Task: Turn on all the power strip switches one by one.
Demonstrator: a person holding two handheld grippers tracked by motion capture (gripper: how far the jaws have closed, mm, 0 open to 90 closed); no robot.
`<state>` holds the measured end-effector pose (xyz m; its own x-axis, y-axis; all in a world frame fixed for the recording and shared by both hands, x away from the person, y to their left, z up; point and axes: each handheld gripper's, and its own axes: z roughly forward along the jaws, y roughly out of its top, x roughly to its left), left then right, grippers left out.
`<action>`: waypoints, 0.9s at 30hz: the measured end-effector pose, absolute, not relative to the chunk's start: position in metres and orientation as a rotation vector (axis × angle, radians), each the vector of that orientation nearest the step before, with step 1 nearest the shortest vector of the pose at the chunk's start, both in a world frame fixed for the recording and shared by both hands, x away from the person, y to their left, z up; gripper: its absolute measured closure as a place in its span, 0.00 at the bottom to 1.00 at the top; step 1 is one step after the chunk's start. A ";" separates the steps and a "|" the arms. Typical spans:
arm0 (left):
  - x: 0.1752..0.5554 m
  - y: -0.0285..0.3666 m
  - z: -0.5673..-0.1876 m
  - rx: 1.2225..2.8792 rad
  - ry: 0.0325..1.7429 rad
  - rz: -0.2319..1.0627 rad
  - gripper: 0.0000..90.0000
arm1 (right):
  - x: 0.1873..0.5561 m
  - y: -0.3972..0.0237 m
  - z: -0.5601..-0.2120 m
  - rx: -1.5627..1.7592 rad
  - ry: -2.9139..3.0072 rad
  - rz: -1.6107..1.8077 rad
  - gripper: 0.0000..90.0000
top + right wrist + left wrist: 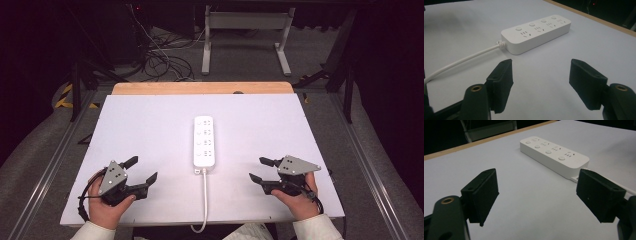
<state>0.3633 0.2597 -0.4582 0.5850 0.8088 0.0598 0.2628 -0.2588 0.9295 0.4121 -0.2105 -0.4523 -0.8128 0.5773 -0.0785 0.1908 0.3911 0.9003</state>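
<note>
A white power strip (204, 141) with several sockets and buttons lies lengthwise in the middle of the white table (150, 125). Its white cable (204, 200) runs off the near edge. My left gripper (141, 169) rests near the front left, open, with nothing between its jaws. My right gripper (260, 169) rests near the front right, open and empty too. Both point inward at the power strip (555, 155), which lies some way ahead of the left gripper (537, 195). Ahead of the right gripper (541, 83), the power strip (536, 33) lies with its cable (461, 62) trailing to the left.
A wooden edge (202, 88) borders the table's far side. Beyond it on the floor are a white frame (245, 35) and loose cables (160, 60). Metal rails (55, 160) run along both sides of the table.
</note>
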 end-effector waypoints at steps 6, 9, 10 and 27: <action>0.364 0.261 -0.455 1.792 0.870 0.657 0.26 | 0.413 -0.212 -0.453 0.671 2.269 1.411 0.42; 0.364 0.262 -0.453 1.789 0.875 0.657 0.27 | 0.413 -0.213 -0.453 0.678 2.266 1.423 0.42; 0.364 0.262 -0.453 1.789 0.875 0.657 0.27 | 0.413 -0.213 -0.453 0.678 2.266 1.423 0.42; 0.367 0.252 -0.435 1.918 0.806 0.598 0.47 | 0.413 -0.213 -0.453 0.704 2.262 1.412 0.43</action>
